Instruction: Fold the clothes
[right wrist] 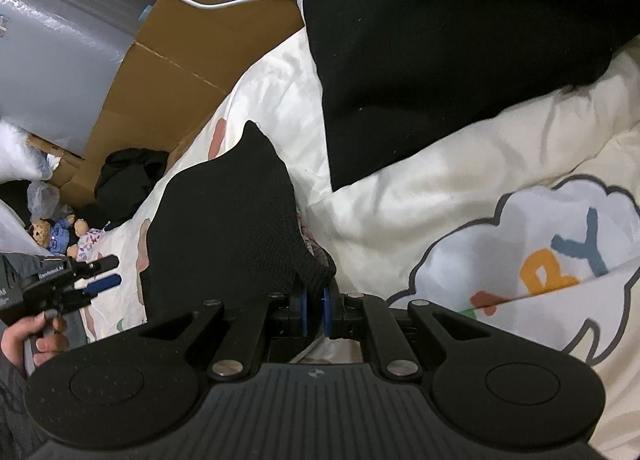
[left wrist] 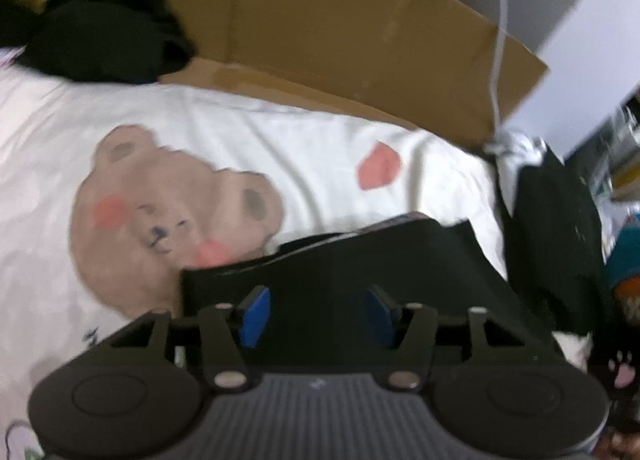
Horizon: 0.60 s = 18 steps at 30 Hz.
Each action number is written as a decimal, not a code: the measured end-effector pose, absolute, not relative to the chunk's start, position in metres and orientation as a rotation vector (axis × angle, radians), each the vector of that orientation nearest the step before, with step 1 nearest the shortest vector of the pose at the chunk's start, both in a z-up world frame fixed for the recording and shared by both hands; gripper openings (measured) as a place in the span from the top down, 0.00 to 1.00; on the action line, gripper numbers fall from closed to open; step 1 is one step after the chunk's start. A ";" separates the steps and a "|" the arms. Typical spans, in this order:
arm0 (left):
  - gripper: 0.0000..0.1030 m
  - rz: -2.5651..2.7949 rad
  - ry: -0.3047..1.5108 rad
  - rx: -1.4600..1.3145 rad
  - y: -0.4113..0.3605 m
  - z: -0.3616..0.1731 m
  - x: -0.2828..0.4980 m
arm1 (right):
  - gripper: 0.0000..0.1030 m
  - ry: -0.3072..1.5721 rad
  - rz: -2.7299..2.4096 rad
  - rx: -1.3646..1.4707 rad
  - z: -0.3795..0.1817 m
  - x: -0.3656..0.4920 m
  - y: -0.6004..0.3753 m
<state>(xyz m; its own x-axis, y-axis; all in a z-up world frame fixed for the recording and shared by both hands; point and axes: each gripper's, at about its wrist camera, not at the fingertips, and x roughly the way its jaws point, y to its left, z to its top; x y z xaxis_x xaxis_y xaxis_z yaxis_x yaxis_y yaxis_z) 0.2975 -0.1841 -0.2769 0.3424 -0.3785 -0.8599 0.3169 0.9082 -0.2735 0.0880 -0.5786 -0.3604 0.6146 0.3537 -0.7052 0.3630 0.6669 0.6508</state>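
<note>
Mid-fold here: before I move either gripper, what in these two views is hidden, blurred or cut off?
- Left wrist view: all motion-blurred; the left gripper stands open, and the kind of black garment ahead is unclear.
- Right wrist view: the right gripper is shut on the black knit cloth; the raised cloth hides the bedding behind it.
- The large black garment is cut off by the top and right edges.
- Small stuffed toys: too small for detail.

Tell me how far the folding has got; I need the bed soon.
Looks done: one black garment lies flat and squared on the cartoon-print duvet. In hand: the right gripper is shut on a small black knit garment, lifted off the duvet; the left gripper is open beside it. Left: a crumpled black heap by the cardboard box.
</note>
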 end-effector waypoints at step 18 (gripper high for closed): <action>0.36 -0.611 1.159 0.132 -0.243 -0.288 0.316 | 0.87 0.932 -0.053 0.901 -0.364 0.100 -0.595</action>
